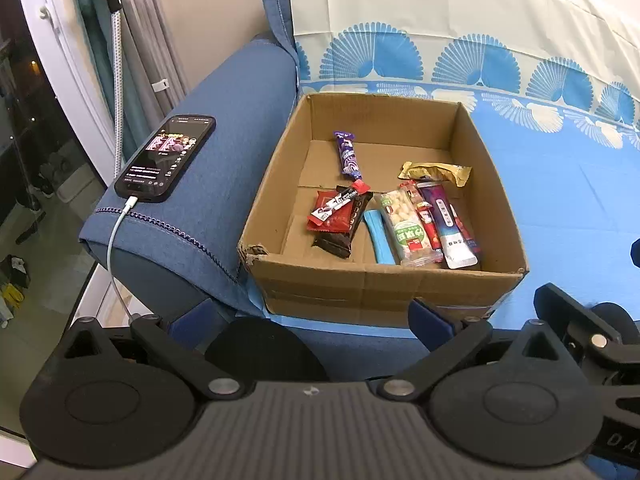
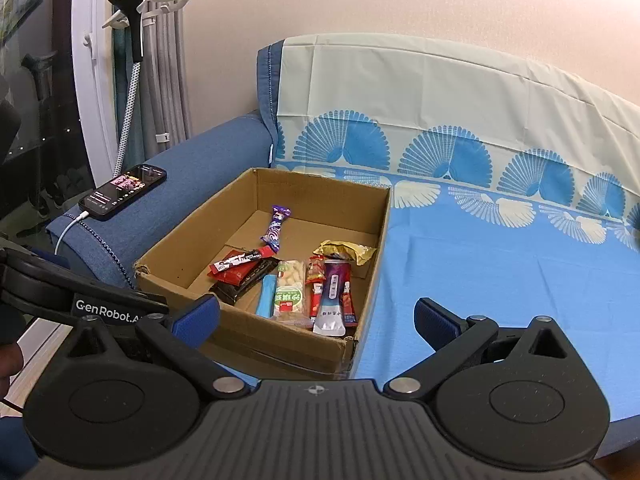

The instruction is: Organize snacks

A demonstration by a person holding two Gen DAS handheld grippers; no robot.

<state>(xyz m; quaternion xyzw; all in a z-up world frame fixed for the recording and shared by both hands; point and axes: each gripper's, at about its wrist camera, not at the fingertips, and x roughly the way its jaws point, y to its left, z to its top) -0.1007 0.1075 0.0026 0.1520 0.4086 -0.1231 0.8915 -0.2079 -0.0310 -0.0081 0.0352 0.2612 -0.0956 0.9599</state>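
Open brown cardboard box (image 1: 360,284) sits on the sofa seat, on a light-blue sheet with a fan print (image 2: 500,280), pushed up against the blue fabric armrest (image 1: 224,136).

Contents, all lying flat on the box floor:
- purple wrapped candy bar (image 1: 347,155) — alone toward the back, apart from the rest
- crumpled yellow-gold wrapper (image 1: 436,171) near the right wall
- red-and-black sachet (image 1: 338,205) lying across a dark brown wrapped bar (image 1: 344,232)
- plain light-blue stick pack (image 1: 379,236) just beside the brown bar
- clear packet of pale puffed pieces with a green label (image 1: 406,226), touching the blue stick
- narrow red snack packet (image 1: 424,216), partly under its neighbours
- purple-and-white pouch (image 1: 450,226), nearest the right wall, overlapping a red-and-blue packet beneath it

The front group is clustered toward the near right corner; the left part of the floor is bare cardboard.

Left gripper (image 1: 320,320): blue-padded fingers spread wide, nothing between them, held low in front of the box's near wall. Right gripper (image 2: 316,320): jaws likewise spread apart and empty, in front of the box's near right corner; part of the left gripper's black body shows at this view's left edge.

On the armrest: black smartphone (image 1: 166,158), screen lit, with a white charging cable (image 1: 114,248) plugged in and hanging over the armrest's end. Grey curtains (image 2: 164,60) and a window stand behind.
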